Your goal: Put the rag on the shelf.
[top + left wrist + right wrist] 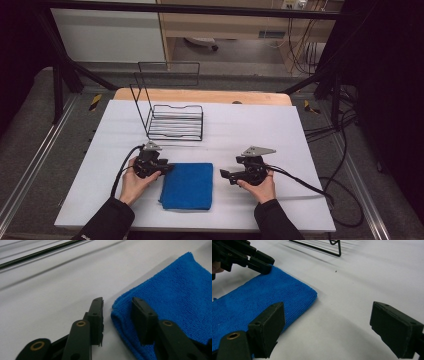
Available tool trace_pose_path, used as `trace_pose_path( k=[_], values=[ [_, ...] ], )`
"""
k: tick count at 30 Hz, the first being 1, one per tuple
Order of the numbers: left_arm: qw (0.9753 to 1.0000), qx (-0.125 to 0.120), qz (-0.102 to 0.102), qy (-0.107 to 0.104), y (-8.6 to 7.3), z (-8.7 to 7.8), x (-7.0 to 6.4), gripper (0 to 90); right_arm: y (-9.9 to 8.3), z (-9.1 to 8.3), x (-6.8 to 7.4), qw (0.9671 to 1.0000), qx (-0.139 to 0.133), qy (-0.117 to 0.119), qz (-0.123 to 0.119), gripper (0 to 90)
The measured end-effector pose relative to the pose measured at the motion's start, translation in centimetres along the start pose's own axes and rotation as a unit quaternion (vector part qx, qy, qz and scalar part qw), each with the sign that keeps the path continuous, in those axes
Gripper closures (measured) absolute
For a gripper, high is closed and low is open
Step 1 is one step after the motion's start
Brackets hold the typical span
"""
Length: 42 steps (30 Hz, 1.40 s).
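A folded blue cloth (pixel 187 186) lies flat on the white table sheet (pixel 250 130), near the front. My left gripper (pixel 170 168) is at the cloth's far left corner. In the left gripper view it (pixel 117 301) is open by a narrow gap and straddles the folded corner of the cloth (pixel 175 297), one jaw over the bare sheet and one over the cloth. My right gripper (pixel 223 175) stands just right of the cloth, jaws wide open (pixel 327 306) with nothing between them. Its left jaw overlaps the near edge of the cloth (pixel 262 295).
A black wire basket (pixel 176 122) with a tall raised handle stands behind the cloth at the table's middle; its base rods (pixel 332 247) show beyond the right gripper. Cables trail off both grippers. Black frame poles flank the table.
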<state>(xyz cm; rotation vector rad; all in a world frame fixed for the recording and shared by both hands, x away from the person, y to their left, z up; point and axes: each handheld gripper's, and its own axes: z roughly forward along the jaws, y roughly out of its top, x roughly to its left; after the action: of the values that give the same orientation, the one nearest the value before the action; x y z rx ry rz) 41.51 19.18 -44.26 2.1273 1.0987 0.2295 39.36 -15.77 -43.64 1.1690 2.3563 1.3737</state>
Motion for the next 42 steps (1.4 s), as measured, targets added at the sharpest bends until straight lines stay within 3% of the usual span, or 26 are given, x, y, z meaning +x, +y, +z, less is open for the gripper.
trace_pose_path(
  k=[12,16,21,27,31,33,38,42],
  values=[
    [0.9999,-0.001,-0.012,-0.003,-0.1,0.5,-0.2,68.2,0.0,0.4,-0.1,0.9999,0.004,0.011,0.007,12.4],
    [0.9996,0.003,-0.021,-0.016,-0.1,0.5,-0.3,78.2,0.1,0.5,-0.1,0.9999,0.005,0.012,0.006,11.7],
    [0.9997,0.003,-0.020,-0.014,-0.1,0.5,-0.6,83.4,0.6,0.9,0.4,0.9999,0.006,0.013,0.008,12.6],
    [0.9998,0.000,-0.017,-0.011,-0.2,0.5,-0.7,84.1,1.9,2.3,1.3,0.9999,0.013,-0.004,0.006,19.8],
    [0.9997,-0.002,-0.019,-0.011,-0.3,0.5,-0.6,84.0,2.4,3.7,1.7,0.9997,0.023,0.002,0.004,34.4],
    [0.9998,-0.003,-0.016,-0.010,-0.3,0.5,-0.7,83.9,2.5,4.5,1.5,0.9994,0.031,-0.002,0.013,38.0],
    [0.9998,-0.007,-0.015,-0.011,-0.4,0.5,-0.7,83.7,1.8,5.5,1.4,0.9983,0.054,-0.020,0.002,49.1],
    [0.9999,-0.007,-0.009,-0.007,-0.5,0.5,-0.8,83.6,1.5,6.0,1.5,0.9985,0.051,-0.012,0.015,57.9]
  ],
)
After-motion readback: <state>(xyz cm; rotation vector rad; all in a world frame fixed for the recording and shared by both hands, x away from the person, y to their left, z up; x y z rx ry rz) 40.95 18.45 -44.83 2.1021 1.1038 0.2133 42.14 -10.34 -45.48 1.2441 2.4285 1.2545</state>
